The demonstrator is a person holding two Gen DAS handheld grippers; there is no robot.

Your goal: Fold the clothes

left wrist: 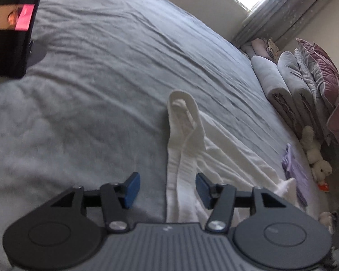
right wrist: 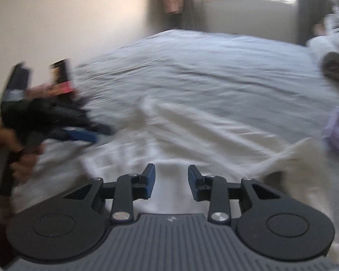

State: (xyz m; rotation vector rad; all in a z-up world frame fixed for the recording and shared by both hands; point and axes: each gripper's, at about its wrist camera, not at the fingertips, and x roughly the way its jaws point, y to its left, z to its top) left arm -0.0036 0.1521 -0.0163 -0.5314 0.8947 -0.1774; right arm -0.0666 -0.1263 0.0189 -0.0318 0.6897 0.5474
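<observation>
On the grey bed [left wrist: 90, 79], near its edge: one white garment [left wrist: 226, 149], spread partly flat, with one long narrow part doubled back on itself into a ridge [left wrist: 183, 135].

Left gripper [left wrist: 167, 188]: my jaws stood wide, empty, straddling the near end of that ridge without touching it.

Right gripper [right wrist: 171, 180]: jaws likewise apart, nothing between them, white cloth directly beneath; this view was badly blurred, so I could not tell contact.

Also present: lilac garment [left wrist: 293, 169] beside the white one; rolled bedding [left wrist: 289, 85] and a soft toy [left wrist: 314, 153] along the far side.

Step, as judged: between grips on the white piece, either about to take hold for a fold or just let go of one.

Whichever it was, any pinch would have had to catch the cloth alone and miss the sheet beneath.
</observation>
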